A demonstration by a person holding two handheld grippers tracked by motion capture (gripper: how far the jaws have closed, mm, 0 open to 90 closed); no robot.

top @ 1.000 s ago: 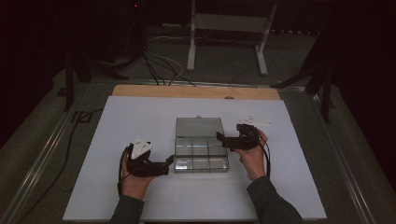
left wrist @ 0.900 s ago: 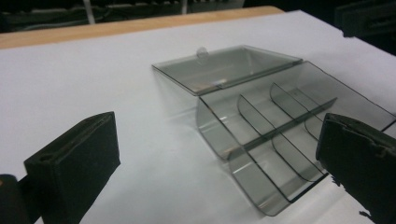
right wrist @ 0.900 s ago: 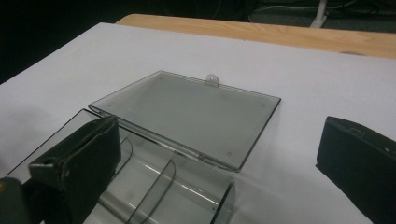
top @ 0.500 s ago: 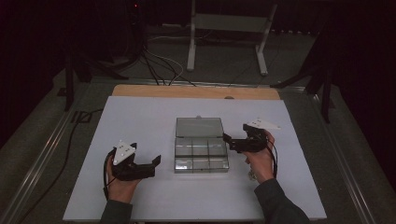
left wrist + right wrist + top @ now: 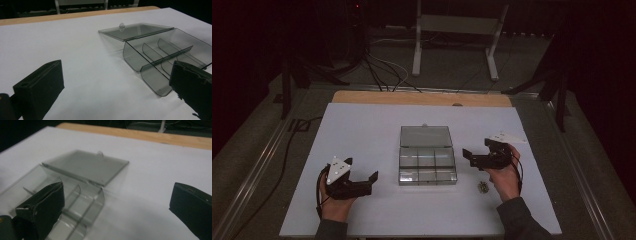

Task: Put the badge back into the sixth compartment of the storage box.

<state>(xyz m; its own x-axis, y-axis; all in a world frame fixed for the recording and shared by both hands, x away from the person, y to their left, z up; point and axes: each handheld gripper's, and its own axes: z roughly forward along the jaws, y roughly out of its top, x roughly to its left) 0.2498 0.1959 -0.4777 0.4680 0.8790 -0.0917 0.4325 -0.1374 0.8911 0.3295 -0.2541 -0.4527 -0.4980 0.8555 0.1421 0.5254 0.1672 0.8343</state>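
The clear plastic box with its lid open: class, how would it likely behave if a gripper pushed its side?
The box looks thin-walled and empty, so probably light and apt to slide on the smooth white table. Its lid lies flat behind, so tipping seems unlikely.

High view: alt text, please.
A clear compartment box lies open at the middle of a white table, lid flat behind it. An open left gripper and right gripper flank it; a small dark object lies near the right hand.

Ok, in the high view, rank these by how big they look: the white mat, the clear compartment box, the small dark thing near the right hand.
1. White mat, by far the largest.
2. Clear compartment box, lid open flat.
3. Small dark thing, a tiny speck; too small to identify.
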